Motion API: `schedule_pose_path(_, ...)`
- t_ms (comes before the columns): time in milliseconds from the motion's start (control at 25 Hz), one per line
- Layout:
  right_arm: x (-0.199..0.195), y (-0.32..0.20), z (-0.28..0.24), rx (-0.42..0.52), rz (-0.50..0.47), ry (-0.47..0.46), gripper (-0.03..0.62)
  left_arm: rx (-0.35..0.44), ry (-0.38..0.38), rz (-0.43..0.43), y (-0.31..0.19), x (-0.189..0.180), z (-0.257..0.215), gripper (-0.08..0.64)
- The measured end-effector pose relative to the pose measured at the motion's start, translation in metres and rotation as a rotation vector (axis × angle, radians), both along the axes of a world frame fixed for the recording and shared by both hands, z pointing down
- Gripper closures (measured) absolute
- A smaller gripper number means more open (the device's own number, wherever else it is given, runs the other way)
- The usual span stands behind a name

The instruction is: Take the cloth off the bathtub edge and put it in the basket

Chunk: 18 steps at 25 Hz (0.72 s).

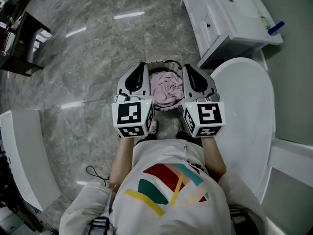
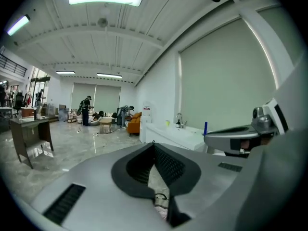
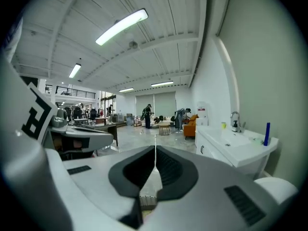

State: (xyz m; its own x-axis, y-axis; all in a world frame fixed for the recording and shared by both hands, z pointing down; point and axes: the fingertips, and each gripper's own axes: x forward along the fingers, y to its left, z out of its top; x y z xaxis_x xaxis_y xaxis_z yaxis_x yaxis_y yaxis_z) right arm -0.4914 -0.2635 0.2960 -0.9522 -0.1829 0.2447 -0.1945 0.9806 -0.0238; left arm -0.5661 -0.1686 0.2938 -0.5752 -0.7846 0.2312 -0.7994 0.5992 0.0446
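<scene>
The pink cloth (image 1: 166,89) lies crumpled inside the round basket (image 1: 164,62) on the grey marble floor, right in front of me. Both grippers hang side by side above it, apart from the cloth. My left gripper (image 1: 143,65) is shut with nothing in it, its jaws meeting in the left gripper view (image 2: 154,146). My right gripper (image 1: 186,66) is shut and empty too, its jaws closed in the right gripper view (image 3: 155,150). Both point almost level across the room. The white bathtub (image 1: 244,116) stands just right of the basket.
A white vanity with a sink (image 1: 230,13) stands at the back right, with a blue object (image 1: 275,28) on its corner. A white panel (image 1: 22,151) lies at the left and a dark table (image 1: 19,43) at the far left. People stand far down the hall (image 3: 147,114).
</scene>
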Motion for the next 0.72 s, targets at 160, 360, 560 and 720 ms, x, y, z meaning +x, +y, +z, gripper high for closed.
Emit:
schedule_pose_path(160,0.007,0.004,-0.006,0.032,0.009,-0.026,0.573,0.003,-0.044,0.010,0.003,0.012,-0.005,0.541)
schedule_pose_path(360,0.015,0.003,-0.007,0.059,0.027,-0.022,0.580,0.024,-0.056,-0.005,0.004,0.014,-0.010,0.541)
schedule_pose_path(560,0.017,0.004,-0.012,0.057,0.035,-0.030,0.580,0.033,-0.054,-0.022,0.011,0.010,-0.015,0.541)
schedule_pose_path(720,0.017,0.005,-0.005,0.035,0.022,-0.018,0.580,0.023,-0.057,-0.034,0.013,0.010,-0.013,0.541)
